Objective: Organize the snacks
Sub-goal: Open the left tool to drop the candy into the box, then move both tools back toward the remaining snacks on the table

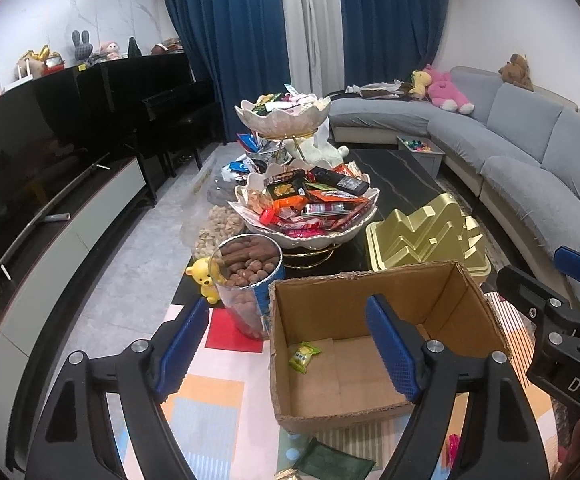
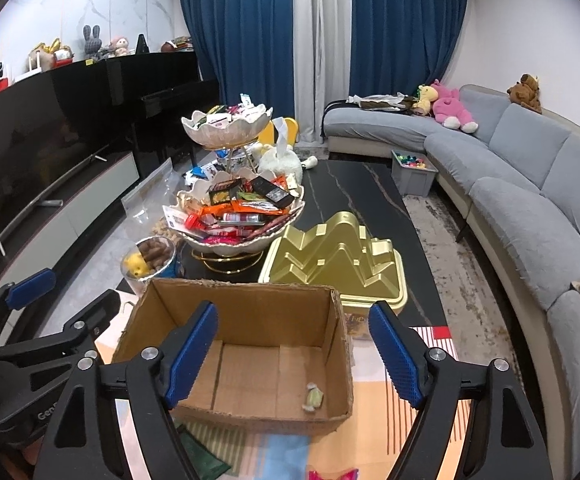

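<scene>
The left gripper (image 1: 290, 344) shows at the bottom of the left wrist view with its blue-padded fingers (image 1: 183, 344) spread wide and nothing between the pads. They hang over the near edge of an open cardboard box (image 1: 370, 404) that fills the lower middle of the frame. In the lower left of the box floor lies one small green snack packet (image 1: 304, 355), flat and alone.

The right gripper (image 2: 294, 354) sits at the bottom of the right wrist view, its fingers (image 2: 398, 356) likewise spread apart and empty, framing the same box (image 2: 249, 304). There the packet (image 2: 314, 397) lies near the box's lower right corner, small and blurred.

Just left of the box in the left wrist view stands a clear tub of brown snacks (image 1: 249, 276), with a small yellow bear figure (image 1: 205, 278) touching its left side. Behind the box, at centre frame, a two-tier shell-shaped snack stand (image 1: 290, 196) is heaped with wrapped snacks. To the right of the stand, a gold mountain-shaped tin (image 1: 426, 236) rests on the dark counter (image 1: 402, 184). A patterned cloth (image 1: 209, 396) covers the counter's near end under the box, and a dark green wrapper (image 1: 330, 460) lies on it at the bottom edge. A grey sofa (image 1: 530, 152) curves along the right.
</scene>
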{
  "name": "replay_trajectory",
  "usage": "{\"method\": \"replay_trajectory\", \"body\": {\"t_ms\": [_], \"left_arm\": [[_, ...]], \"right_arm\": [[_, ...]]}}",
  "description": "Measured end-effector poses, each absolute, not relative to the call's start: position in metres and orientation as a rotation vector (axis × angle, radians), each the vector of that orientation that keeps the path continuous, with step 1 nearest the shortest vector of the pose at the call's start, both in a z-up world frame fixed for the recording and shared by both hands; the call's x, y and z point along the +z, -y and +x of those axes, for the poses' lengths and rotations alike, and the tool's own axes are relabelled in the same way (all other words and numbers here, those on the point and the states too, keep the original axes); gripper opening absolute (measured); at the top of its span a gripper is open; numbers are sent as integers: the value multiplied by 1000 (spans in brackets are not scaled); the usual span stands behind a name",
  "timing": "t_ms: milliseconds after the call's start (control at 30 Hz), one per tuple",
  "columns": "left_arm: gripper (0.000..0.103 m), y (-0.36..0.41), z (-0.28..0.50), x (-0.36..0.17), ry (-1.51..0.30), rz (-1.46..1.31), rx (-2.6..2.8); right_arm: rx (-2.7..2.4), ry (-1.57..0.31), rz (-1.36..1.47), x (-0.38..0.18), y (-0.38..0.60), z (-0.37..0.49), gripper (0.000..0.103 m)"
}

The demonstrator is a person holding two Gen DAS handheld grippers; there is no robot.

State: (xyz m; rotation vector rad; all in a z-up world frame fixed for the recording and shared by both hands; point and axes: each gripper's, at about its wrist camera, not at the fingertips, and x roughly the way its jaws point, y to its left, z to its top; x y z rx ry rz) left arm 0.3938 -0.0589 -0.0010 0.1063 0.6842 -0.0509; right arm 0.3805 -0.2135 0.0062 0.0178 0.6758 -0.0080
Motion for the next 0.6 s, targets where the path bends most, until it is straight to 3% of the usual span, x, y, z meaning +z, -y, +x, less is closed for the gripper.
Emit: {"method": "replay_trajectory", "body": {"t_ms": [600], "left_arm": [[87,48,349,25,-638,97,-20]], "right_arm": [[-47,-641,20,28,217,339,84]]}}
